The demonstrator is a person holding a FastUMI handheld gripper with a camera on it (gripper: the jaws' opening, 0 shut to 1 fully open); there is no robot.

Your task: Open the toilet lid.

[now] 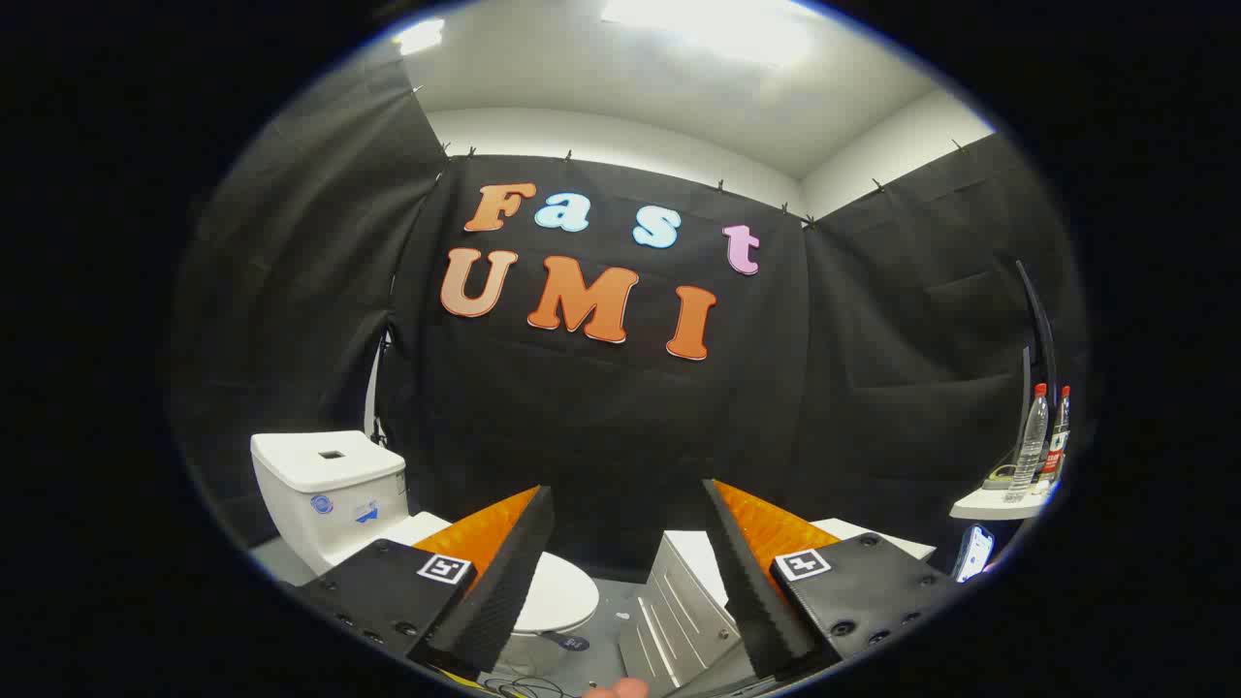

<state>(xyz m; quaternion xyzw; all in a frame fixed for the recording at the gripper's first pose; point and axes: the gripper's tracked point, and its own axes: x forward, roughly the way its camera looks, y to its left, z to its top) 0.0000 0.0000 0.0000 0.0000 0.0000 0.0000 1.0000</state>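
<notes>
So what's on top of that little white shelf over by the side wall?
Two clear plastic bottles with red caps stand on the white shelf, with something low beside them, too small to identify. The open gripper is well away, its fingers spread apart, empty.

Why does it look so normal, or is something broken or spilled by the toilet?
Nothing stands out. The toilet stands upright with its lid down flat, and no spill shows on the floor. The gripper is open with nothing between its fingers. Two bottles stand upright on a shelf.

Black cloth walls surround me; white ceiling lit at twelve o'clock, grey floor below.
</notes>
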